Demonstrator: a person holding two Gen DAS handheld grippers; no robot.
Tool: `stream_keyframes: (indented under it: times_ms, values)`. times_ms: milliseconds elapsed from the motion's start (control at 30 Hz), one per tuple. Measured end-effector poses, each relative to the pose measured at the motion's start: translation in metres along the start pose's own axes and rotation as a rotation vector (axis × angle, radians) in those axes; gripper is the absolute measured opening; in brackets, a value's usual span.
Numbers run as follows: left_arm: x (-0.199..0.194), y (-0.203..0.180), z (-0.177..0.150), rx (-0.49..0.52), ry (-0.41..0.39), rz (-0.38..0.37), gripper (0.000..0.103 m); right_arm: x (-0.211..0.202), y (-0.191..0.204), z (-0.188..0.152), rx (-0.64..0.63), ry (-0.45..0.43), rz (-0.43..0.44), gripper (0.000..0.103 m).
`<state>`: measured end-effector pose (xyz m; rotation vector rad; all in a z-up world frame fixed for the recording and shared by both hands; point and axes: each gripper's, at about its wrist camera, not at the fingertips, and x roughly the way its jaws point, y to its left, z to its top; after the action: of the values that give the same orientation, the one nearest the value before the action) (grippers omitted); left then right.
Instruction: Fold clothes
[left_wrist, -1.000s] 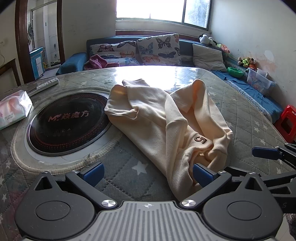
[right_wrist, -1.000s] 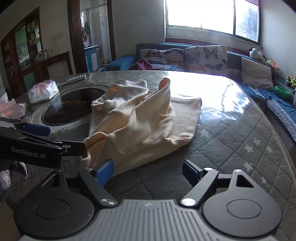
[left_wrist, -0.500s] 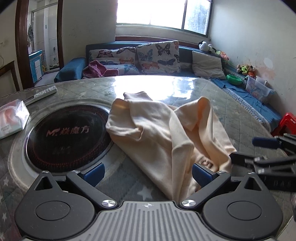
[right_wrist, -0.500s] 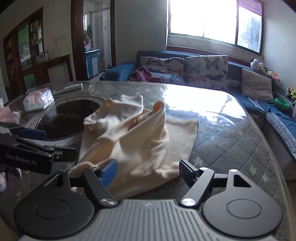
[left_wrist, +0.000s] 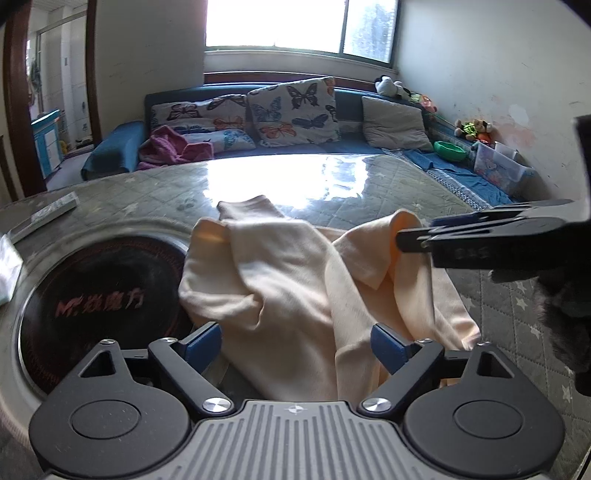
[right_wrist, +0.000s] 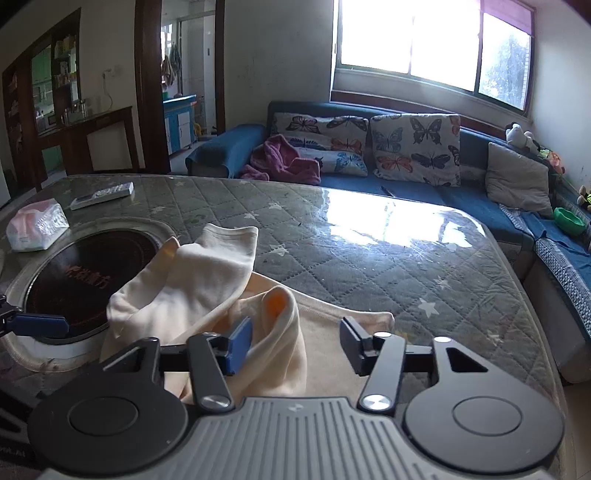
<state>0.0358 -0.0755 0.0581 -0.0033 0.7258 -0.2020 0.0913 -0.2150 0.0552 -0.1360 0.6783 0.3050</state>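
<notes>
Garment: we see a cream garment (left_wrist: 295, 280) lying crumpled on the tabletop (right_wrist: 369, 258), directly ahead of both claws and spreading between their fingers.
Garment folds: one raised fold stands ahead and to the right of the left claw, another bunch lies ahead to its left; in the right wrist view a rolled hump sits just beside the right claw's left finger.
Left claw: we find the left claw (left_wrist: 295, 341) released, its blue pads wide apart with the cloth passing between them; whether the pads touch the cloth we cannot tell.
Right claw: the right claw (right_wrist: 295, 343) is also spread wide, its left pad against the cloth hump, its right pad over the flat part of the garment.
Cooktop: a round black cooktop (left_wrist: 92, 295) set into the tabletop lies ahead-left of both claws, the garment's edge overlapping its rim.
Tissue pack: a tissue pack (right_wrist: 37, 229) rests far left beyond the cooktop.
Remote: a remote (right_wrist: 101, 195) lies further beyond it.
Sofa: a blue sofa (right_wrist: 443, 184) with butterfly cushions stands past the tabletop.
</notes>
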Motion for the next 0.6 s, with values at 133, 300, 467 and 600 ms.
stream_keyframes:
  times_ms: [133, 300, 467, 600]
  values:
    - [0.015, -0.003, 0.014, 0.019, -0.003, -0.026, 0.083, 0.019, -0.004, 0.003, -0.004, 0.032, 0.016, 0.027]
    - [0.044, -0.013, 0.030, 0.048, 0.022, -0.047, 0.083, 0.029, -0.006, 0.000, -0.013, 0.040, 0.020, 0.010]
    - [0.071, -0.021, 0.039, 0.088, 0.059, -0.047, 0.073, 0.014, -0.019, -0.001, 0.012, -0.004, -0.029, 0.004]
    - [0.083, -0.019, 0.036, 0.076, 0.099, -0.070, 0.035, -0.007, -0.036, -0.006, 0.028, -0.039, -0.095, 0.003]
